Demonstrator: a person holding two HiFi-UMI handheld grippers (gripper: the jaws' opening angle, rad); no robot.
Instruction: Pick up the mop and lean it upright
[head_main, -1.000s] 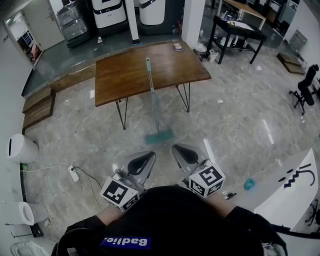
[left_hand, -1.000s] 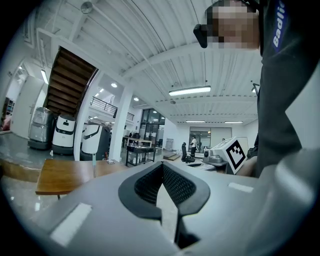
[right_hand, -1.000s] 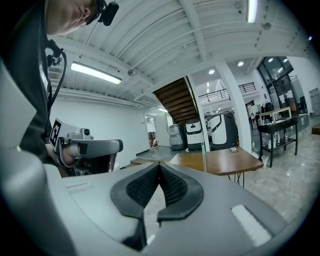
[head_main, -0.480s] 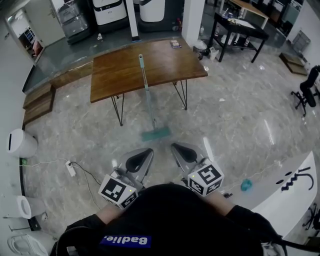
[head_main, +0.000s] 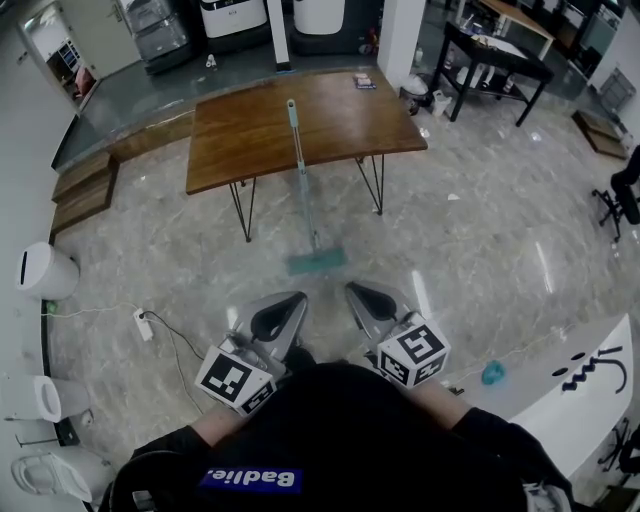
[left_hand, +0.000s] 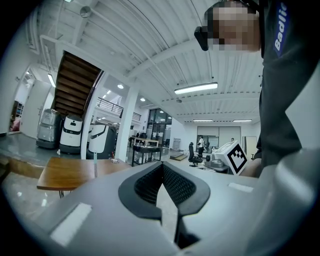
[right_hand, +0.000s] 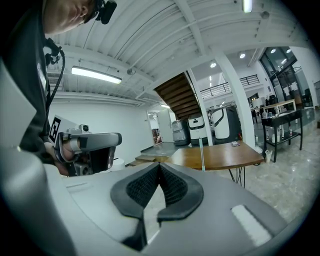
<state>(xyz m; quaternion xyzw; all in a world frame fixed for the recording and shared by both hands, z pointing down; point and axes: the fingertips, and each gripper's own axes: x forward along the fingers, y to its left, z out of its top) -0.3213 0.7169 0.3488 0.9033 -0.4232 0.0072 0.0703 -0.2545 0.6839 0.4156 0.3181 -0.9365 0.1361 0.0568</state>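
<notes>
Left gripper (head_main: 292, 300), right gripper (head_main: 353, 291): jaws together, empty, mop (head_main: 303, 190) propped on the table (head_main: 240, 150) ahead. A clumsy grab could send it skidding onto the floor (head_main: 480, 220).

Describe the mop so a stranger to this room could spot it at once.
Find the brown wooden table standing on the glossy grey floor. The mop leans against its near edge, flat head on the floor and handle rising above the tabletop. It is the only long thin pole there, pale teal with a green head.
</notes>
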